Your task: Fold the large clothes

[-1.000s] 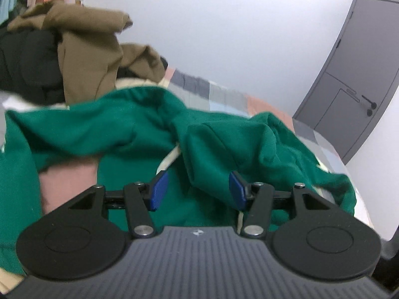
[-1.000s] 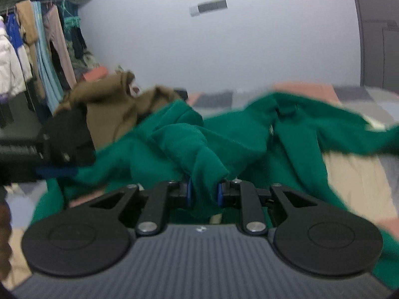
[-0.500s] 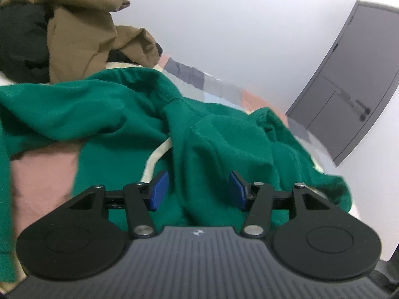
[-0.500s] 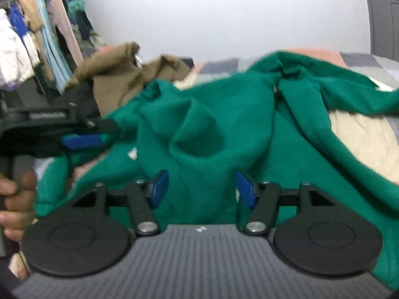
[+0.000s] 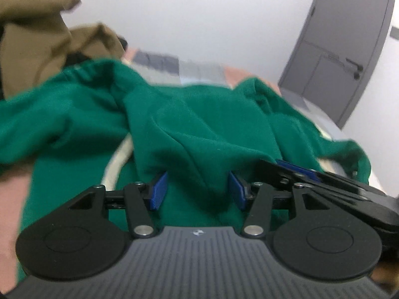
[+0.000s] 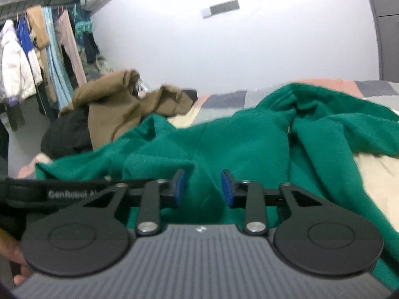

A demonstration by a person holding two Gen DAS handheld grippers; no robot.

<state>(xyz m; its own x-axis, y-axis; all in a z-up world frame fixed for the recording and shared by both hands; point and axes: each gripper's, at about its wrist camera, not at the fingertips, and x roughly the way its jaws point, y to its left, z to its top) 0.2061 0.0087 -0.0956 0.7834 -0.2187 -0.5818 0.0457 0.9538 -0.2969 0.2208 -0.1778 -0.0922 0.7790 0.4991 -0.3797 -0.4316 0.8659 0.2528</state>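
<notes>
Left gripper (image 5: 197, 189) jaws apart over green hoodie (image 5: 199, 124) on bed (image 6: 374, 172); right gripper (image 6: 203, 186) jaws just closing, a hoodie fold between them, unpinched

Left gripper (image 5: 197, 189): jaws apart, blue pads (image 5: 158, 190) facing each other across a wide gap, pointing forward and downward. Green cloth (image 5: 199, 134) rises between the pads; whether they press on it cannot be told. Right gripper (image 6: 203, 186): jaws partly apart and just closing, a ridge of the cloth in the gap, pads not seen to pinch it. The right gripper lies just beside the left one, on its right, seen side-on. A hand (image 6: 17, 266) shows at the lower left edge of the right view.
</notes>
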